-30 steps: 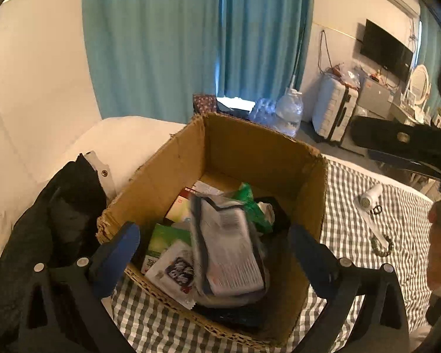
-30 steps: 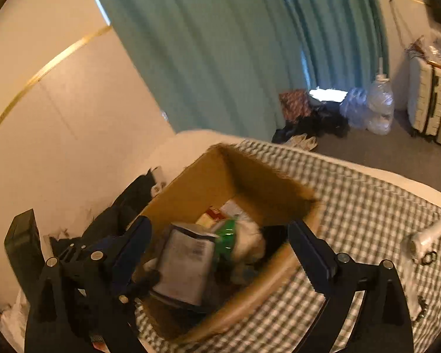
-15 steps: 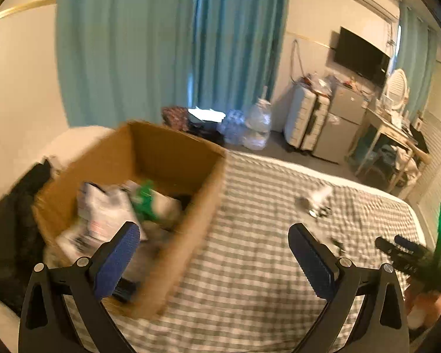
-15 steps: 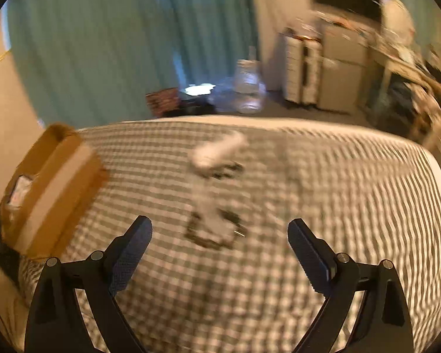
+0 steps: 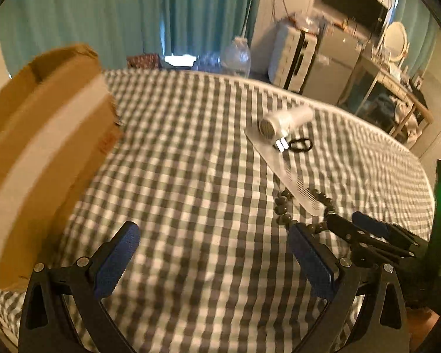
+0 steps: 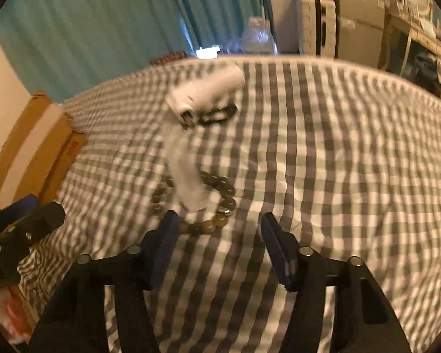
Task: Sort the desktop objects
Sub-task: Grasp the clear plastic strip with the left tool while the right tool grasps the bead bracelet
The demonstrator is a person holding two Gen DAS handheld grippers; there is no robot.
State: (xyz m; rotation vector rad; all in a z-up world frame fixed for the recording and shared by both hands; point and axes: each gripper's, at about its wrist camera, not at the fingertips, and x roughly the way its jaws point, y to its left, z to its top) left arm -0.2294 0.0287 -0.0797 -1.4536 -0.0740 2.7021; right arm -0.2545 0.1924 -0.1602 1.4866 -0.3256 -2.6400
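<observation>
Bead bracelet (image 6: 197, 206) lies on the checked bedcover (image 6: 323, 147), just ahead of the right gripper (image 6: 217, 232), with the narrow end of a clear comb (image 6: 185, 173) resting across the ring. It appears to be the next item to sort. Beyond it sit a small white hair dryer (image 6: 205, 91) and a black hair tie (image 6: 217, 113), and the cardboard box (image 6: 29, 147) stands well apart at the left edge of the bed.

Right gripper: jaws part open and closing. Nothing sits between the pads yet. The left pad's tip is at the nearest beads of the ring and the right pad stands over bare cloth.

Left gripper (image 5: 214, 253): jaws wide, nothing held, poised over empty cloth between the box and the bracelet.

Recommended procedure:
1. Advance the right gripper until one pad is inside the ring and the other outside, so that a single run of beads lies between them.
2. Approach on the near side of the ring, away from the comb; a grip further up would likely catch the comb tip too.
3. Keep the pads low to the cloth but avoid pinching a fold of the soft cover.
4. Close fully; round beads will probably roll out of a loose pinch.

Pose: both grippers tilt steeply down toward the bed, side by side, the right one further forward.
</observation>
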